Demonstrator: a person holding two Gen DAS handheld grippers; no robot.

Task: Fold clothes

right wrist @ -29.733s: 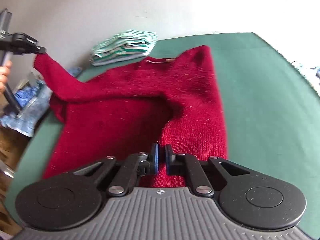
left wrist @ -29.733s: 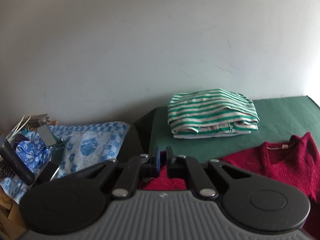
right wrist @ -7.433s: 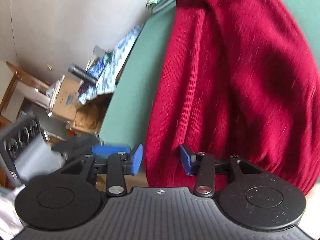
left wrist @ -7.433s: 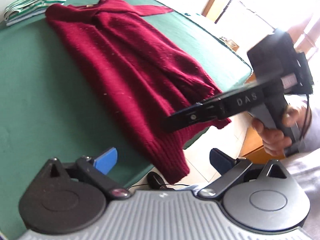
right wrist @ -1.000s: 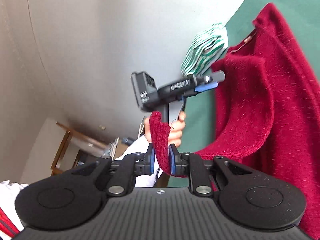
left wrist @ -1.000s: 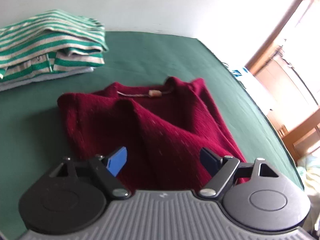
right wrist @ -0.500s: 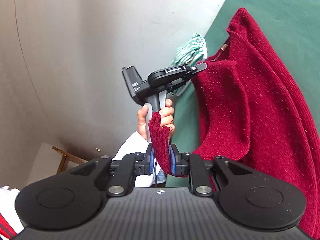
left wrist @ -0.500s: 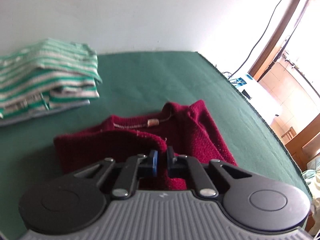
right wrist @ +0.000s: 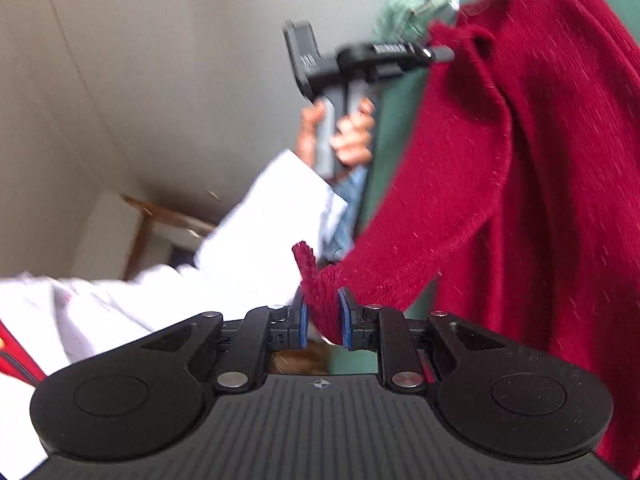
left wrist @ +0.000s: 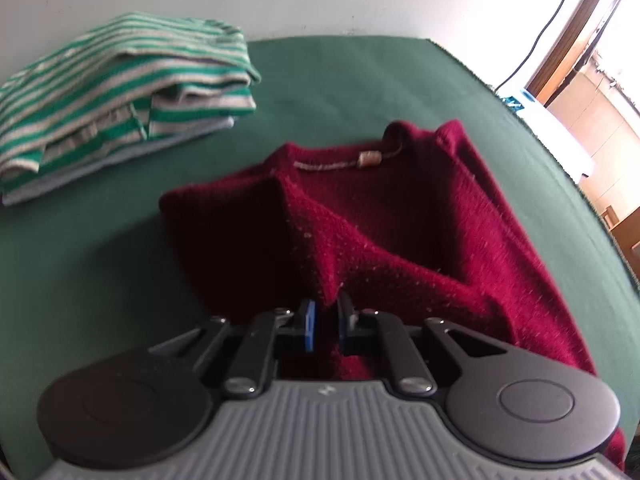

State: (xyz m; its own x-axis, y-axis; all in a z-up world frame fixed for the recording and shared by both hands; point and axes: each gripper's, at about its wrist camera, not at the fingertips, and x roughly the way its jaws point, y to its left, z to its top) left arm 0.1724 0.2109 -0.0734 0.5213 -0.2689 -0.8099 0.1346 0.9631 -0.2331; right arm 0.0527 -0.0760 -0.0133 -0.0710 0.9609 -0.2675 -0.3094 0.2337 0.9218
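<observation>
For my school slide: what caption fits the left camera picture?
Left tongs pinch a red sweater beside folded striped clothes.

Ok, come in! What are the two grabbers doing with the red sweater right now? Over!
Left gripper just closed, pinching a raised fold of the red sweater. Right gripper shut on its ribbed cuff. Folded striped shirt sits apart on the green table, nothing blocking.

The counter [left wrist: 360, 72] is covered in a dark green cloth and runs back to a pale wall. Two garments lie directly on it. A folded green-and-white striped top [left wrist: 120, 96] sits at the far left, near the wall. Beside it, apart from it with bare green between, lies a dark red knitted sweater [left wrist: 420, 220], collar toward the wall, its near part lifted off the cloth in rumpled folds.
</observation>
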